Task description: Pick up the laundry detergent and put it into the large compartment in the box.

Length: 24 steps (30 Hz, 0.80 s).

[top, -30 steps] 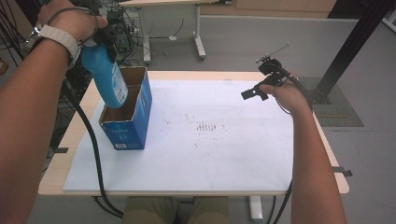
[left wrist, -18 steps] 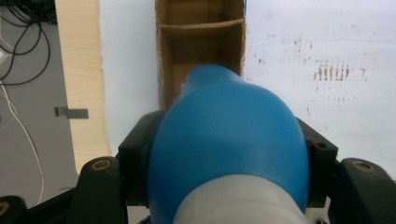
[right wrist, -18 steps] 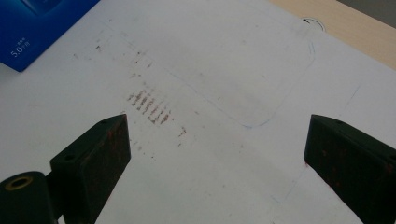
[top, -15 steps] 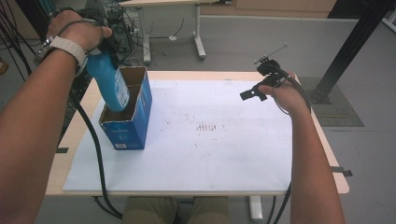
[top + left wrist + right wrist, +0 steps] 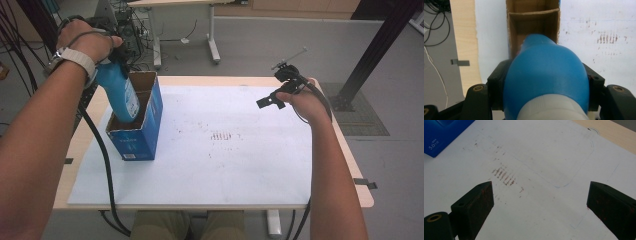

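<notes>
The left gripper [image 5: 544, 82] is grasping a blue bottle [image 5: 119, 95], with one black jaw pressing on each flank of the bottle body in the left gripper view. The bottle is tilting, cap end up, with its white ribbed cap [image 5: 551, 110] nearest the gripper's camera. The bottle's lower end is sitting inside the open top of a blue carton [image 5: 142, 132]; whether it is touching the carton floor cannot be told. In the high view the left hand [image 5: 87, 40] is wrapping the gripper body above the bottle, and a white watch band [image 5: 75, 57] is showing on the wrist.

The carton is standing upright at the far left of the white mat [image 5: 225, 165], which is covering most of the wooden table [image 5: 350, 155]. Its brown cardboard interior is showing an inner divider wall [image 5: 532, 15]. White printing is showing on the near blue face; in the right gripper view part of it is reading "5.0" [image 5: 433, 145], followed by small characters too blurred to read. The bottle label is not legible.

The right gripper [image 5: 539, 202] is released: its jaws are standing wide apart with nothing between them, hovering above the mat at the far right. The right hand [image 5: 305, 102] is holding it well apart from the carton. Brown smudge marks [image 5: 222, 136] are lying near the mat centre.
</notes>
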Each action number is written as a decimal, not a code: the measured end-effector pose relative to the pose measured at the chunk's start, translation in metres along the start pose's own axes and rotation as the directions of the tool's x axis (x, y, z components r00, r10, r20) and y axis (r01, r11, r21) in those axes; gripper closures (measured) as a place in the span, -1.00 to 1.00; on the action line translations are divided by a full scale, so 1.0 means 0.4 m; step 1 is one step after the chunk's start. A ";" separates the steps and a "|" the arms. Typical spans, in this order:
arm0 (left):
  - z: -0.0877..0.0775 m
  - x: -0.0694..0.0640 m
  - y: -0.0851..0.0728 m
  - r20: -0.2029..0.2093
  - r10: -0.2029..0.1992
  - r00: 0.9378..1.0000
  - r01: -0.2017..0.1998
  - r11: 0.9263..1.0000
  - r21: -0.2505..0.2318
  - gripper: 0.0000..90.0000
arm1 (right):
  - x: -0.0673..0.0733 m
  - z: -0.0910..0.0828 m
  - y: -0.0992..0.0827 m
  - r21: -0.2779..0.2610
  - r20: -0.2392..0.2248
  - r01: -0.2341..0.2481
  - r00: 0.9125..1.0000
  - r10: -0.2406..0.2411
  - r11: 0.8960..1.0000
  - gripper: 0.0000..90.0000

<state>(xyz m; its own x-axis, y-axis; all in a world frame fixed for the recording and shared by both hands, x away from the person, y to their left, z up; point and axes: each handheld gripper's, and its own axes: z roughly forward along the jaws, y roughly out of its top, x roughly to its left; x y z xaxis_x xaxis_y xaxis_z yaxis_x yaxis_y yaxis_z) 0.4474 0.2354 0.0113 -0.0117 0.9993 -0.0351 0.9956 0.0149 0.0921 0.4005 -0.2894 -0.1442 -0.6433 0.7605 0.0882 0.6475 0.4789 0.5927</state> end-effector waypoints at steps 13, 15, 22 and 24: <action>0.049 0.006 0.002 -0.001 0.009 1.000 -0.009 1.000 0.000 -0.17 | -0.002 0.011 -0.006 0.000 -0.007 -0.001 1.000 0.001 1.000 -0.84; 0.058 0.007 0.003 -0.001 0.011 1.000 -0.011 1.000 0.002 -0.17 | -0.002 0.010 -0.007 -0.002 -0.007 -0.002 1.000 0.002 1.000 -0.84; 0.093 0.019 0.008 0.007 0.011 1.000 -0.011 1.000 0.014 -0.17 | -0.002 0.008 -0.010 -0.003 -0.006 -0.007 1.000 0.007 1.000 -0.84; 0.100 0.018 0.009 0.003 0.012 1.000 -0.012 1.000 0.015 -0.17 | -0.002 0.008 -0.010 -0.002 -0.008 -0.007 1.000 0.007 1.000 -0.84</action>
<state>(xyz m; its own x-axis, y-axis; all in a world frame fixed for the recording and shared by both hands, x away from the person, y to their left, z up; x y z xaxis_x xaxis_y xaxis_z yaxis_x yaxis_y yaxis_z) 0.4544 0.2411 -0.0285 0.0009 0.9993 -0.0367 0.9970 0.0019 0.0773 0.3997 -0.2905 -0.1494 -0.6416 0.7606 0.0986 0.6512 0.4723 0.5940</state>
